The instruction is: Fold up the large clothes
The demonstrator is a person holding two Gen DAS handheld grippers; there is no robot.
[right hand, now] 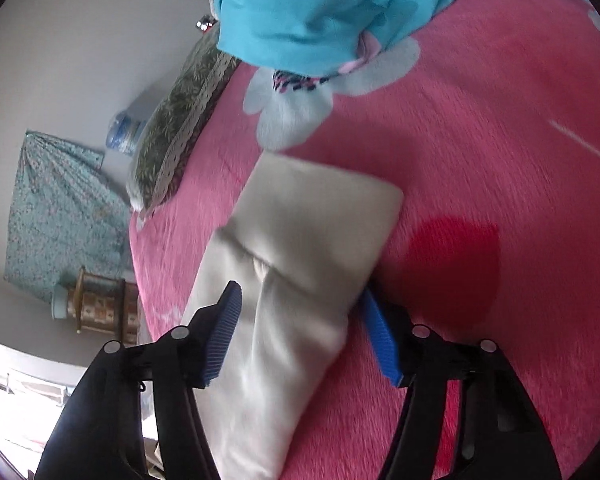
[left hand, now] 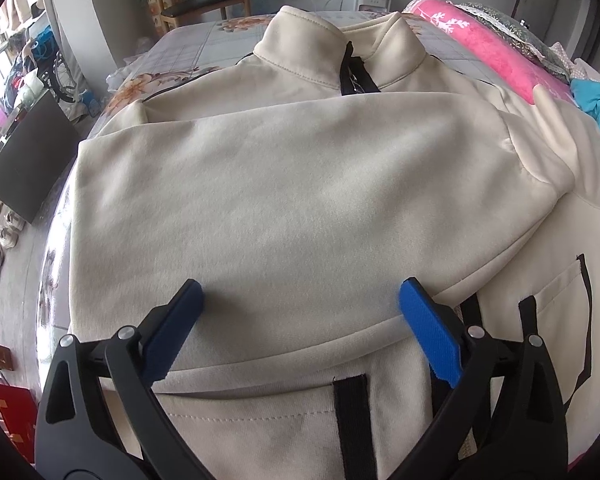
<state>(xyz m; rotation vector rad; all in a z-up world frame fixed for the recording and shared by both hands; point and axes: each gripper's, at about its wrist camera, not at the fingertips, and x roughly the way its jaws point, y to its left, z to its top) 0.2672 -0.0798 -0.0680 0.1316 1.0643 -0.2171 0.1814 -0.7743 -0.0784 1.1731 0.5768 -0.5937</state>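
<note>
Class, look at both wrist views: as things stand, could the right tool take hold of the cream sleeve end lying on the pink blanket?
Probably yes. The right tool is open, its fingers either side of the sleeve end, and nothing lies between them on the pink blanket.

The cream fleece sleeve point(right hand: 296, 280) and pink plush blanket point(right hand: 480, 152) are blurring; the sleeve's near end is running off the frame's bottom edge.

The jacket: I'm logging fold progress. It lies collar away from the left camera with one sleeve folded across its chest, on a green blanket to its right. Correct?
Not quite. The blanket is pink, not green, as the left wrist view shows. The rest holds: the jacket lies collar away, one sleeve folded across its chest.
</note>
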